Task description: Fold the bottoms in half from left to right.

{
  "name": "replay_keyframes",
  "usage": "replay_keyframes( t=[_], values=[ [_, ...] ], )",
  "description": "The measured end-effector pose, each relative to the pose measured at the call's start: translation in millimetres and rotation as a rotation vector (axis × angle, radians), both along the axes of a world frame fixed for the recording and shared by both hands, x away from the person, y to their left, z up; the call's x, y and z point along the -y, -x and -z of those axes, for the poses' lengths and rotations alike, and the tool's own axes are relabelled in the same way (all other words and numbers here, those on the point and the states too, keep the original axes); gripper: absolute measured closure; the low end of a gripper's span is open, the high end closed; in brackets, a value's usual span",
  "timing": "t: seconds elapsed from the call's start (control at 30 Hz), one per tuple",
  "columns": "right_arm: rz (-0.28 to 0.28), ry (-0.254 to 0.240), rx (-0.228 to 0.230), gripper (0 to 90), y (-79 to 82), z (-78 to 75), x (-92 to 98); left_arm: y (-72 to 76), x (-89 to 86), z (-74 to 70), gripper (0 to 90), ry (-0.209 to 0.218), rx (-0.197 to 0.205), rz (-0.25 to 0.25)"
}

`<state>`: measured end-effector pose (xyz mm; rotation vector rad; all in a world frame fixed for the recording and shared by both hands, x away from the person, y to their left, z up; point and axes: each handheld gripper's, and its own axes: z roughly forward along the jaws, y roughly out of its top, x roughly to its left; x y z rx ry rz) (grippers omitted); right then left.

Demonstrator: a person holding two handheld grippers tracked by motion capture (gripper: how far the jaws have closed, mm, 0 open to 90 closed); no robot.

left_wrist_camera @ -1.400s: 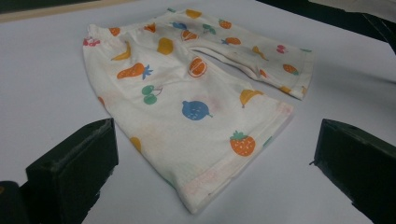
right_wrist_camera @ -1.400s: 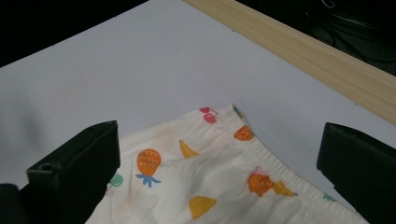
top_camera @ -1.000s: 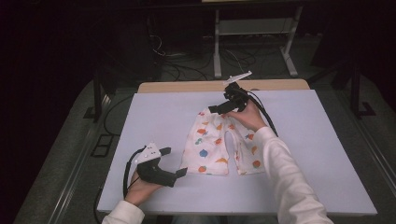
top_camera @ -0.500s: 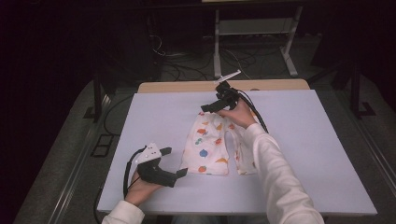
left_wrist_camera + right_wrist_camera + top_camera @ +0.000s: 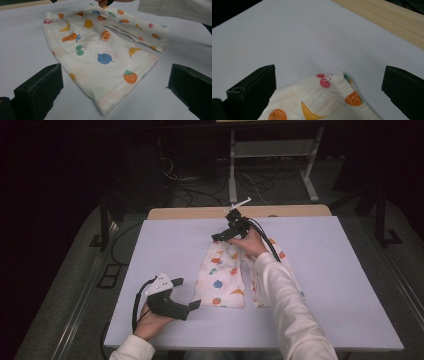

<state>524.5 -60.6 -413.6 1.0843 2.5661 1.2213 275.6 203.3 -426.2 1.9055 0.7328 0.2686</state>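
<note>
Right claw (image 5: 220, 237): wide open at shorts (image 5: 222, 276) waistband, holding nothing. Left claw (image 5: 189, 295): open, idle. Shorts flat on bench (image 5: 350, 270), folding unstarted.

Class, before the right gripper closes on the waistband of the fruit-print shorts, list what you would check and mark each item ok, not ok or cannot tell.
1. Right gripper jaws open wide: ok.
2. Elastic waistband lies between those jaws: ok.
3. Fruit-print shorts lie flat on the white table: not ok, the far leg is folded and partly under the sleeve.
4. Left gripper open and off the cloth: ok.
5. Jaws low enough to catch the fabric: cannot tell.
</note>
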Motion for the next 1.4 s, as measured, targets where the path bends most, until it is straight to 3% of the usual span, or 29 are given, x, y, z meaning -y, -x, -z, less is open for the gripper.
replay_keyframes(
  t=[0.17,0.43,0.67,0.7,0.97,1.1,1.23,1.33,1.4],
  values=[
    [-0.024,-0.025,-0.011,15.3,-3.1,4.6,0.9,-0.4,-0.4,0.2,0.0,0.003,-0.002,0.0],
    [0.008,-0.026,-0.036,31.4,-7.3,16.8,-2.7,-0.5,-0.5,0.0,0.0,0.003,-0.001,0.0],
    [0.042,-0.015,-0.034,35.8,-8.5,24.8,-7.6,-0.7,-0.3,0.3,0.0,0.004,-0.003,0.0],
    [0.051,-0.006,-0.031,39.6,-8.9,26.3,-9.2,-0.6,-0.2,0.2,0.0,0.003,-0.002,0.0],
    [0.063,0.003,-0.058,62.9,-10.3,26.3,-10.9,-0.5,-0.1,0.3,0.0,-0.002,-0.001,0.003],
    [0.067,0.007,-0.07,67.4,-12.5,25.5,-11.1,-0.7,-0.2,0.5,0.0,-0.001,-0.003,0.001],
    [0.064,0.045,-0.078,76.2,-14.8,23.6,-14.4,-1.2,0.3,1.2,0.0,-0.002,-0.005,0.004],
    [0.06,0.047,-0.087,86.6,-16.1,22.8,-13.7,-0.9,0.2,1.2,0.0,0.0,-0.006,0.001],
    [0.067,0.027,-0.1,87.8,-16.8,22.8,-11.5,-0.9,0.2,1.3,0.0,-0.001,-0.007,0.001]
  ],
)
